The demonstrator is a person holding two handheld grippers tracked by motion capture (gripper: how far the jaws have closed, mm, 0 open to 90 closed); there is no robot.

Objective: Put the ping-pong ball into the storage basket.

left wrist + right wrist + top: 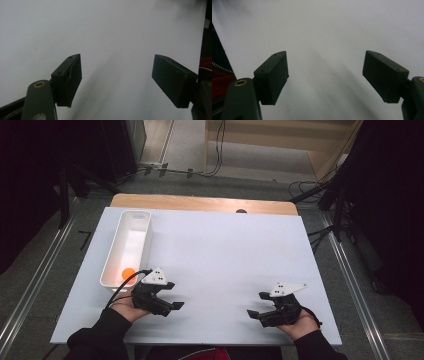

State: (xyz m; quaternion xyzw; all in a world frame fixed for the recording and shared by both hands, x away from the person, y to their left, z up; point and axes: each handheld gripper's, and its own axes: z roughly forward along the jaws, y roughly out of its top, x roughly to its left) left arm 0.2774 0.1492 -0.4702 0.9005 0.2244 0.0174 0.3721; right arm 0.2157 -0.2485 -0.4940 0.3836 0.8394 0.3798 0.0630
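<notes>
Left gripper wide, empty, near front-left edge of table; right gripper wide, empty. Risk: left cable snags bin, tipping it, ball rolls out.

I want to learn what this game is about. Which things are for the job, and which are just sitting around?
For the job:
- orange ball, lying in the white bin
- white bin, at the table's left side
- left gripper, open, nothing between its jaws
- right gripper, open, nothing between its jaws

Just sitting around:
- black cables on the floor beyond the table
- dark stand legs at the right
</notes>
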